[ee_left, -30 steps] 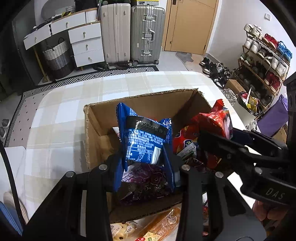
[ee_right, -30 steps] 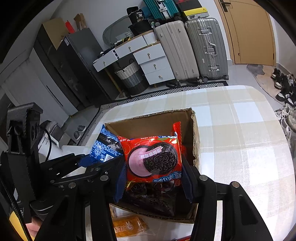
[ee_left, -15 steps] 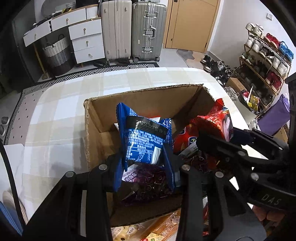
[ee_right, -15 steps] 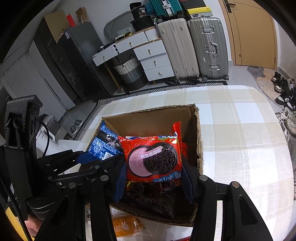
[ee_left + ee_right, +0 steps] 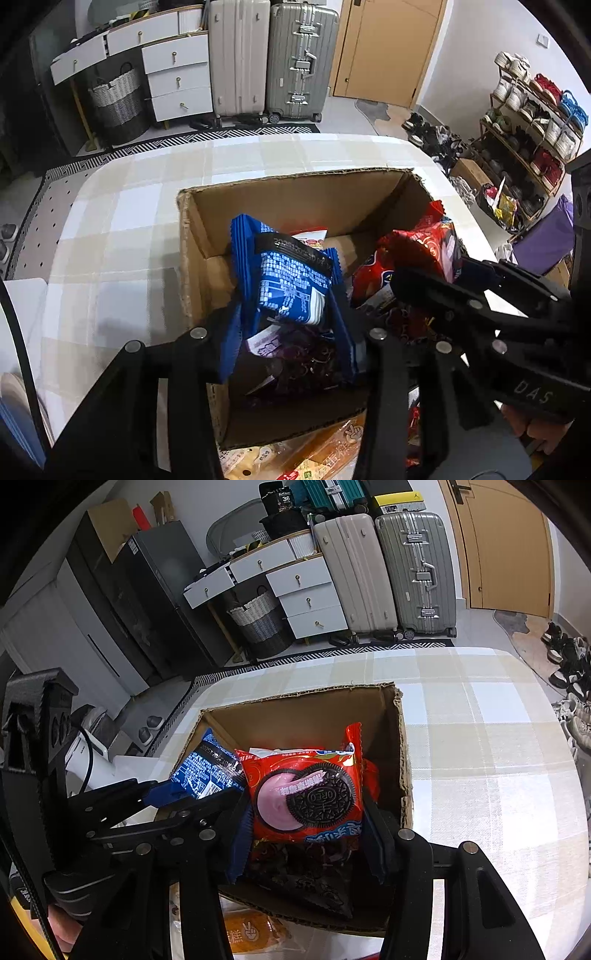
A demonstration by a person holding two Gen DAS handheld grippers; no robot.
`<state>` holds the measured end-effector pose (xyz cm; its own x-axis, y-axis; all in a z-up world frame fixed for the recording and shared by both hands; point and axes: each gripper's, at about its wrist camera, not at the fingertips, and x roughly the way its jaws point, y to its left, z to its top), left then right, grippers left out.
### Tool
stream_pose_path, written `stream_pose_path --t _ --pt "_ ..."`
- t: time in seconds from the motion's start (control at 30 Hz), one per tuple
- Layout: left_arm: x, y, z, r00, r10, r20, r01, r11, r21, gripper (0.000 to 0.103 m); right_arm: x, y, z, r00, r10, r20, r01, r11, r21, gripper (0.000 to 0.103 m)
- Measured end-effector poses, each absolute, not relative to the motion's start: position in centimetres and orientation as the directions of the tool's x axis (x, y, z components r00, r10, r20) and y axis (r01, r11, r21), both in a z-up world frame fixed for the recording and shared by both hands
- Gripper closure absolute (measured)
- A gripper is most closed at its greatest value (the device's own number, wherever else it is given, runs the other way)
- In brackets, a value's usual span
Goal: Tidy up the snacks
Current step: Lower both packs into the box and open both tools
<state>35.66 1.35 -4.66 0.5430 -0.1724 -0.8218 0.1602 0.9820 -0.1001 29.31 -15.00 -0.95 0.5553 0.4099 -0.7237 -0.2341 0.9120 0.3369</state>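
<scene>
A: What writing can I read from here?

B: On the red pack (image 5: pixel 306 797), "OREO" is stamped on the printed biscuit, upside down in my right view, with a pink cream disc beside it. The blue pack (image 5: pixel 291 284) shows a black band and fine white print, too small to read. "DAS" is moulded on the right gripper's (image 5: pixel 304 834) black arm, seen in the left view.

A: State of the tools?

B: My right gripper is clamped on the red pack, with the blue ribbed pads (image 5: pixel 240 834) against its sides. My left gripper's (image 5: pixel 288 332) jaws are opening; the blue pack sits between them, and the pads (image 5: pixel 229 339) are at its crimped edges.

A: Where are both packs?

B: Both are over the open box (image 5: pixel 295 199), brown corrugated card with ragged cut edges. It stands on a checked cloth (image 5: pixel 480 738). Glossy dark wrappers (image 5: pixel 306 875) lie inside. An orange bag (image 5: pixel 251 934) lies just outside the near wall.
</scene>
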Motion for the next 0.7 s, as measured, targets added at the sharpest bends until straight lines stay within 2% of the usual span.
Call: stream_pose_path --t 0.1,0.57,0.7 --pt "35.4 1.8 -5.0 0.54 -0.178 -0.823 0.146 0.982 -0.116 0.057 29.4 -14.8 -1.0 0.55 0.413 -0.726 -0.236 0.911 0.339 0.051" --pt "34.6 1.5 -4.4 0.528 -0.166 -0.833 0.165 0.982 -0.091 0.056 29.5 -14.8 -1.0 0.544 0.406 -0.734 -0.231 0.914 0.334 0.051" --pt "34.1 1.4 -3.9 0.534 -0.165 -0.829 0.178 0.981 -0.08 0.05 29.5 -14.9 -0.9 0.539 0.414 -0.734 -0.23 0.91 0.344 0.049"
